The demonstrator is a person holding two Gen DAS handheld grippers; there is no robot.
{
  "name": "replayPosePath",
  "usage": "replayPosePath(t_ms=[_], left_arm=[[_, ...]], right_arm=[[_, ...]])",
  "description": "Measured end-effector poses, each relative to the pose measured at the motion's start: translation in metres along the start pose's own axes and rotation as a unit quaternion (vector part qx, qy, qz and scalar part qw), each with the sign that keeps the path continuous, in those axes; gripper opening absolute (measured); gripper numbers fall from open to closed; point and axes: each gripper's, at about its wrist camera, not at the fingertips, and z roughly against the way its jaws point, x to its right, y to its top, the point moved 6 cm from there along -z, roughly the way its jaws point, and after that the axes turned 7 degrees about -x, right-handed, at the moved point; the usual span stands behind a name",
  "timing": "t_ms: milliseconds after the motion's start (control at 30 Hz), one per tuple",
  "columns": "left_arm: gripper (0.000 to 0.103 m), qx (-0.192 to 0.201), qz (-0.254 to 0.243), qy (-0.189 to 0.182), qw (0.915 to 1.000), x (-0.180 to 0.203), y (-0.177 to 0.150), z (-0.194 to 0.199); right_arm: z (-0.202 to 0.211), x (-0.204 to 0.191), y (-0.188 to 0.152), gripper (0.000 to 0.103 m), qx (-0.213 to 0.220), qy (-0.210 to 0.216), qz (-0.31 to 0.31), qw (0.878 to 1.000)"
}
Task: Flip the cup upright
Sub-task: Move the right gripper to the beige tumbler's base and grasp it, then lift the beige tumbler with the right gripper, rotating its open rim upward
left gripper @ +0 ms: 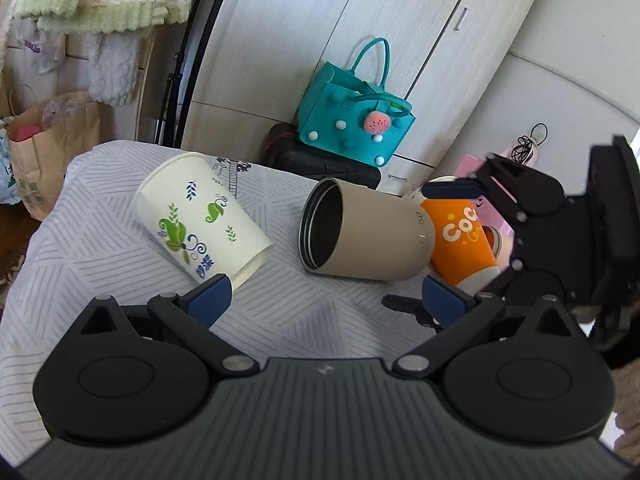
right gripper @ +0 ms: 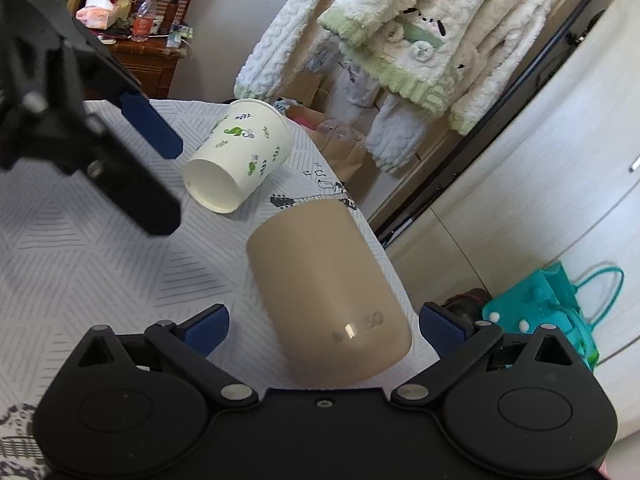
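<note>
Right gripper (right gripper: 324, 330), jaws wide, straddles the closed base of the beige cylindrical metal tumbler (right gripper: 324, 300) lying on its side on the striped white tablecloth (right gripper: 80, 264); a centred, square grip should ease tipping it upright. Left gripper (left gripper: 326, 294) is wide open, holding nothing. Farther left lies a floral white paper cup (left gripper: 202, 216); the orange printed cup (left gripper: 460, 236) behind the tumbler seems tipped too.

On the table (left gripper: 100, 240), the paper cup (left gripper: 200, 216) lies left of the tumbler (left gripper: 360, 232), with the printed cup (left gripper: 460, 240) behind it.
</note>
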Motion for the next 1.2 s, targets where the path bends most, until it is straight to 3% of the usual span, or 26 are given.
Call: replayPosePath(t_ms=[233,333,400,600,900,1200], left_arm=[[0.103,-0.008,0.009,0.003,0.9999,-0.002,0.001,-0.009],[0.103,-0.003,0.008,0.008,0.9999,-0.005,0.001,-0.007],[0.103,-0.004,0.007,0.008,0.9999,-0.006,0.001,-0.007],[0.103,-0.007,0.004,0.009,0.9999,-0.006,-0.002,-0.006],[0.103,-0.008,0.006,-0.002,0.9999,-0.001,-0.01,0.001],[0.103,-0.012,0.038,-0.025,0.9989,-0.003,-0.035,0.017]], right_arm=[[-0.032,0.012,0.018,0.102,-0.029,0.015,0.062,0.998],[-0.041,0.014,0.022,0.101,-0.035,0.037,0.051,0.997],[-0.046,0.013,0.023,0.09,-0.039,0.048,0.048,0.997],[-0.046,0.01,0.023,0.089,-0.049,0.049,0.037,0.997],[-0.026,0.006,0.018,0.086,-0.061,0.044,-0.039,0.996],[-0.015,-0.007,0.022,0.086,-0.068,0.085,-0.066,0.992]])
